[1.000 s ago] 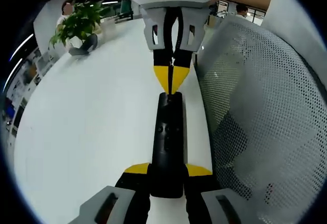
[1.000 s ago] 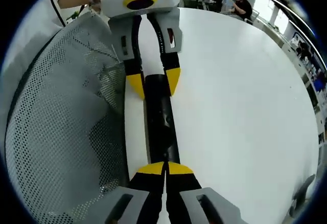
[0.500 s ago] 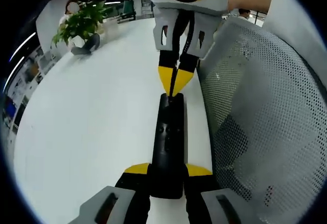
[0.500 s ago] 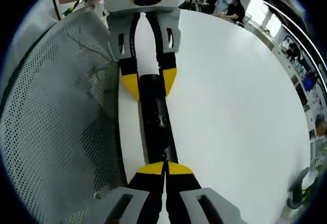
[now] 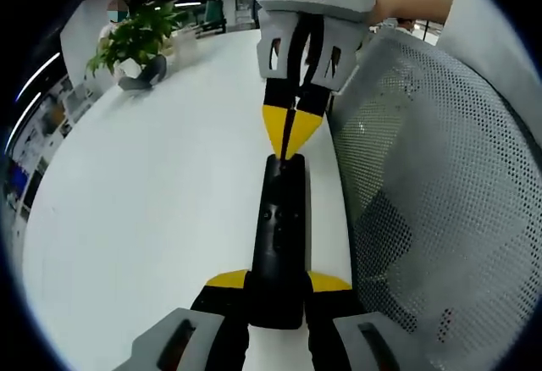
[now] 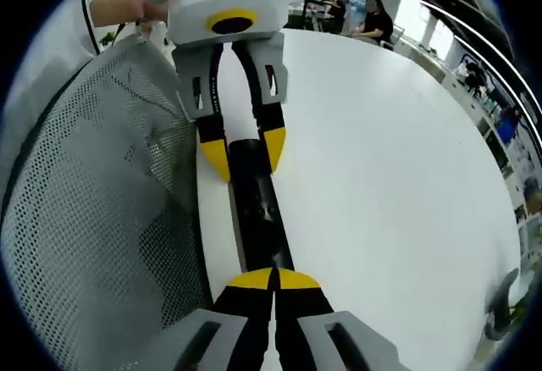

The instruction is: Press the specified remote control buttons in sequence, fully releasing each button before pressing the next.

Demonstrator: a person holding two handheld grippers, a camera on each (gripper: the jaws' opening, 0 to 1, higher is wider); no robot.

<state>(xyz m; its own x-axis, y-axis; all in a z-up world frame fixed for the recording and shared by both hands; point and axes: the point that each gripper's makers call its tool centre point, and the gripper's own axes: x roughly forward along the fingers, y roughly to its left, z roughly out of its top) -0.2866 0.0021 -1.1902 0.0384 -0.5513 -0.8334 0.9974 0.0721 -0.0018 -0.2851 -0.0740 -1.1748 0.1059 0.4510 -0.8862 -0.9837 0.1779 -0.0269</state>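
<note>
Long black plastic remote control (image 5: 279, 244) lies lengthwise on the round white worktop (image 5: 152, 210), close to the worktop's edge.

Left tool (image 5: 278, 283): its 2 yellow-tipped jaws clamp the remote's near end, 1 on each side. In the right gripper view the left tool (image 6: 246, 146) grips the remote (image 6: 258, 214) at its far end.

Right tool (image 6: 273, 279): jaws pressed together, yellow tips meeting, over the remote's near end in its own view. In the left gripper view the right tool (image 5: 288, 138) points down with its closed tips at the remote's far end; cannot tell if they touch the surface.

Containers: a small pot with a green leafy plant (image 5: 135, 41) stands at the worktop's far rim, well apart from the remote.

Edges and room: a grey perforated mesh chair back (image 5: 432, 202) sits just beside the worktop edge on the remote's side, tight there. The other side of the remote is open white worktop. A hand (image 6: 140, 2) holds the left tool's body from behind.
</note>
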